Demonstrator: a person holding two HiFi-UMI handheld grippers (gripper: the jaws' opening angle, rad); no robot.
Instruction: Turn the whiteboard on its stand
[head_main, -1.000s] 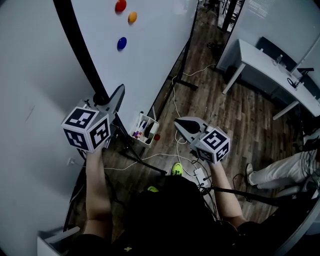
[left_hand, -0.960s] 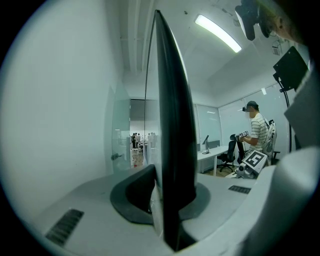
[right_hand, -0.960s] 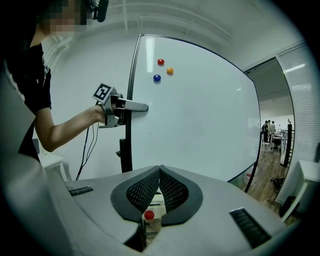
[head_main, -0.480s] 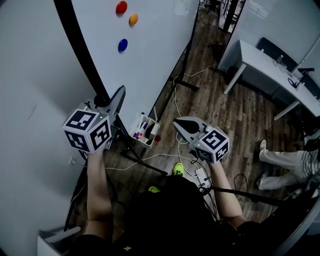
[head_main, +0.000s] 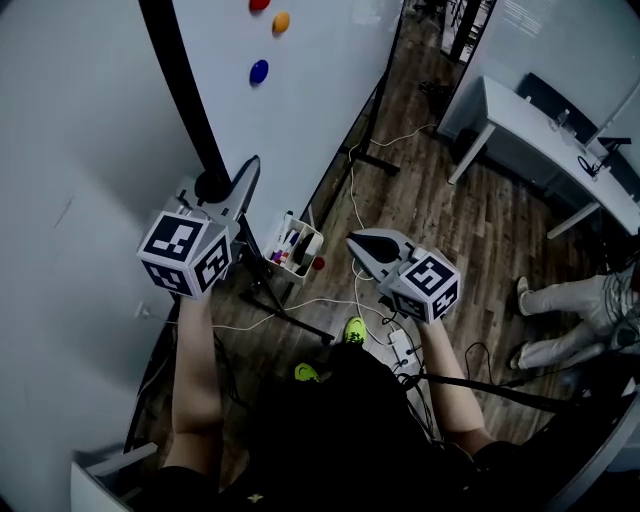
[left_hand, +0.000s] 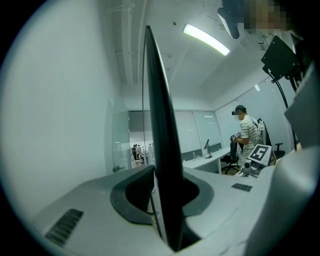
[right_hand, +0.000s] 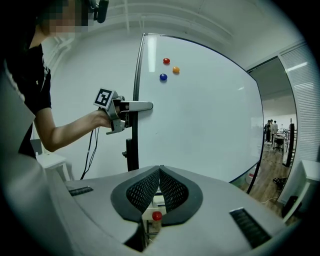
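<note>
The large white whiteboard (head_main: 320, 90) is standing upright on its black stand (head_main: 372, 150), ahead-left of the person. It is likely handling as a stiff, bulky, slick-faced panel, best taken by its black frame edge (head_main: 185, 100). The left hand-held gripper (head_main: 248, 172), pointing level, has just been opening its jaws around that edge. The right hand-held gripper (head_main: 360, 240) is hanging pressed together, empty.

So the person's in a black short-sleeved tee (right_hand: 30, 75) and neon yellow-green shoes (head_main: 354, 333), forearms bare. The right gripper (head_main: 356, 243) is a pale grey shell with black mesh-textured pads (right_hand: 142, 190) and a cube (head_main: 430, 286) of black-and-white square markers stuck on its back end.
</note>
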